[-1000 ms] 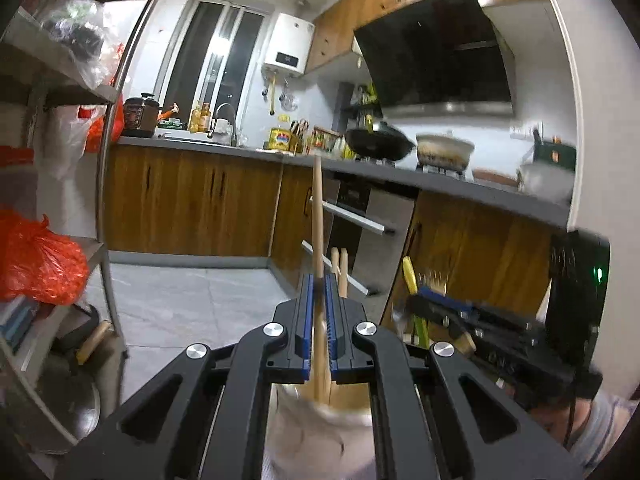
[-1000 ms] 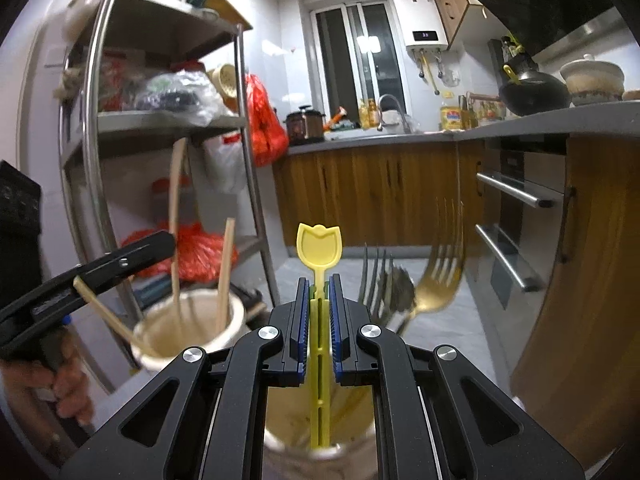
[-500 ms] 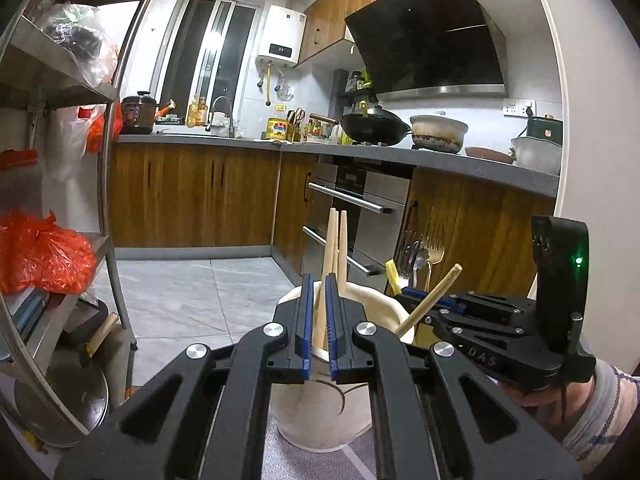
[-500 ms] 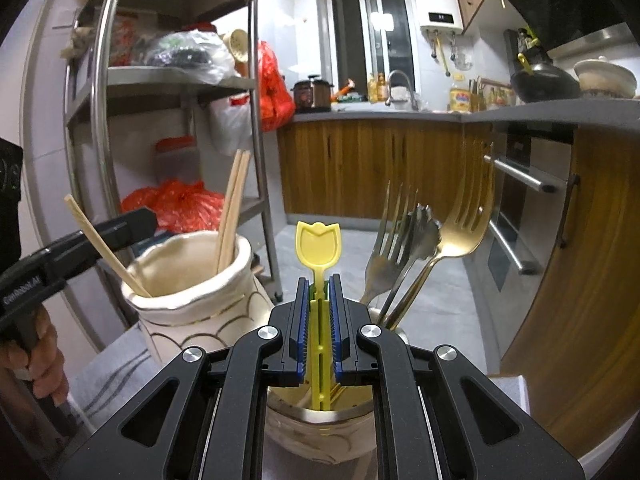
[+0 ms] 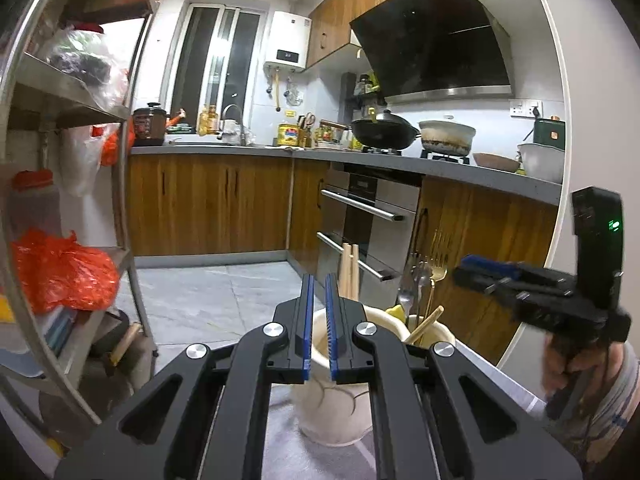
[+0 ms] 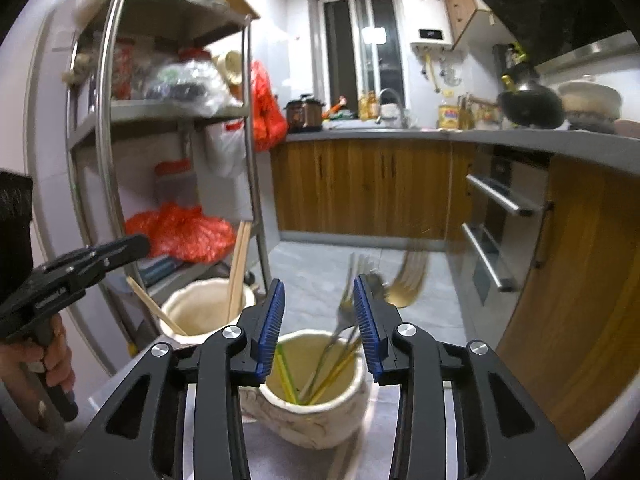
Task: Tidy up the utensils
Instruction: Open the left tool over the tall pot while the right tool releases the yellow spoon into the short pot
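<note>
**Both tongs empty over two cream pots**

The pots sit side by side on a grey mat, near the white table edge, open floor beyond. The left gripper, jaws a narrow gap apart and holding nothing, hangs above the chopstick pot. The right gripper, spread wide, frames the utensil pot holding forks and a yellow utensil.

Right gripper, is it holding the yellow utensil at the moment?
No. The right gripper is open and empty, while the yellow utensil sits inside the ceramic holder below it.
</note>
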`<state>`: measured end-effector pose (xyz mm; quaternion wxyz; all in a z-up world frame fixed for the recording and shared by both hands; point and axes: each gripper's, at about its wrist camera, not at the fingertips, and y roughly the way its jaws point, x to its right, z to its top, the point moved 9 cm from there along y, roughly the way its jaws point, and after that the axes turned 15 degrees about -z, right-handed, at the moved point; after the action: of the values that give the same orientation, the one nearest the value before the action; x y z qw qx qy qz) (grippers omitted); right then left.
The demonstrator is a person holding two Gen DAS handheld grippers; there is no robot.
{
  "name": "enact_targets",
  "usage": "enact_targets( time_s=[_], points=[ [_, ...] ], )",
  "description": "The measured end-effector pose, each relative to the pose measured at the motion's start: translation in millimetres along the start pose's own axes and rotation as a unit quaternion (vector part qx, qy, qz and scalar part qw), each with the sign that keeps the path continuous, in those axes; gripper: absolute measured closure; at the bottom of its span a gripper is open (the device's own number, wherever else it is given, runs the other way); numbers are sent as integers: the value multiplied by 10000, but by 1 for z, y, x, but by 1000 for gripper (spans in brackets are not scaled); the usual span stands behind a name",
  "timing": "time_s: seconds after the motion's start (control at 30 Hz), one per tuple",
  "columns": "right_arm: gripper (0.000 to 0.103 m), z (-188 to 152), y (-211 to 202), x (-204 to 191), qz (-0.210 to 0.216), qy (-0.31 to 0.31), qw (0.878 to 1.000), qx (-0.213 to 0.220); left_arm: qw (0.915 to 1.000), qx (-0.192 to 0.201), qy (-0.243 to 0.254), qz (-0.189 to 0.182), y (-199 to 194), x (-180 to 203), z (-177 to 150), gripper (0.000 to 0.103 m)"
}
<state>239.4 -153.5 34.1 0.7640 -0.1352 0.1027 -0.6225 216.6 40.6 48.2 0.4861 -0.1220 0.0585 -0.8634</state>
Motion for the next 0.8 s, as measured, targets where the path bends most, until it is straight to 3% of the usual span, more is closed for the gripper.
enact_targets(
  time_s=[0.37,0.53,0.8],
  points=[
    [52,-18,-34,30,-192,475,9986,-147,9998,-142,-101,106,-41,24,-6,93],
    [47,-31,-43,33,-205,487,9983,-235,9996,-232,-122,136,-51,41,-16,67],
    [31,-54,-59,38,-226,496,9978,-377,9982,-575,-106,127,-54,70,-46,42]
  ],
)
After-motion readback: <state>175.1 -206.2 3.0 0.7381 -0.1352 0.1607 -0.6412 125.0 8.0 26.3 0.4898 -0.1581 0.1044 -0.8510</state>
